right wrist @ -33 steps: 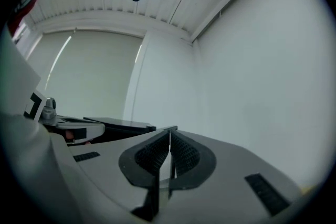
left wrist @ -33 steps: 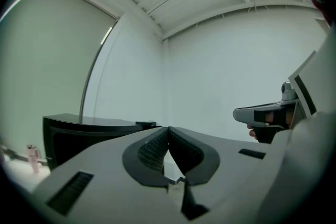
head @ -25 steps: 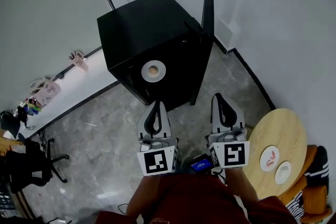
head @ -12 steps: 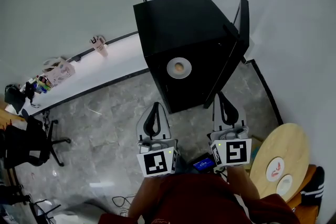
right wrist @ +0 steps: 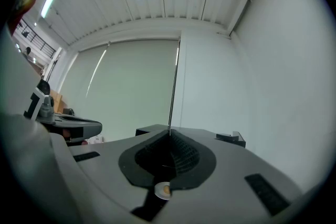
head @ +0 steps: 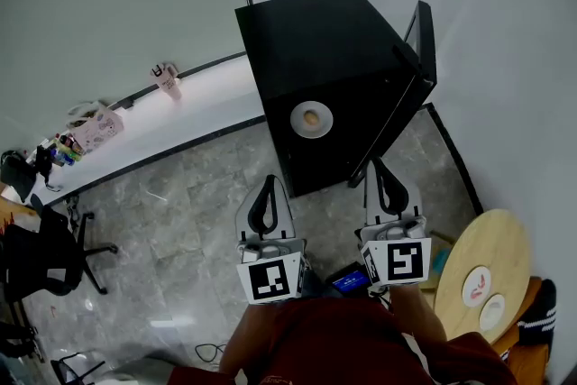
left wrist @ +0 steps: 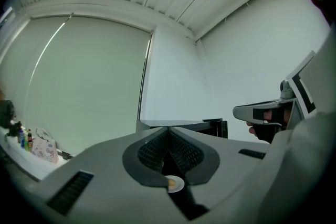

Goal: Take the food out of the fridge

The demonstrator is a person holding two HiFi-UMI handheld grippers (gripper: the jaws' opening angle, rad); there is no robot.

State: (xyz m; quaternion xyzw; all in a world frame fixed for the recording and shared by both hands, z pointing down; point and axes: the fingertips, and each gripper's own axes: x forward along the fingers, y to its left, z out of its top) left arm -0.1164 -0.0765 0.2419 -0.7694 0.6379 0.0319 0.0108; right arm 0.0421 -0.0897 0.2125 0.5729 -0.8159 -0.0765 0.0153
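A black fridge (head: 325, 41) fills the upper centre of the head view, its door (head: 422, 36) open at right. At lower centre, the left gripper (head: 268, 180) and right gripper (head: 378, 165) are each pressed together, empty. The food (head: 311, 116), mid-frame, seems to sit inside the fridge.

The person wears a dark red top (head: 334, 343). The left hand-held gripper (head: 268, 180) and the right hand-held gripper (head: 373, 164) look alike: smooth light grey shells narrowing to a point, with black ribbed pads lining the inner faces. At the back of each sits a white cube (head: 270, 277) printed with a black square marker.
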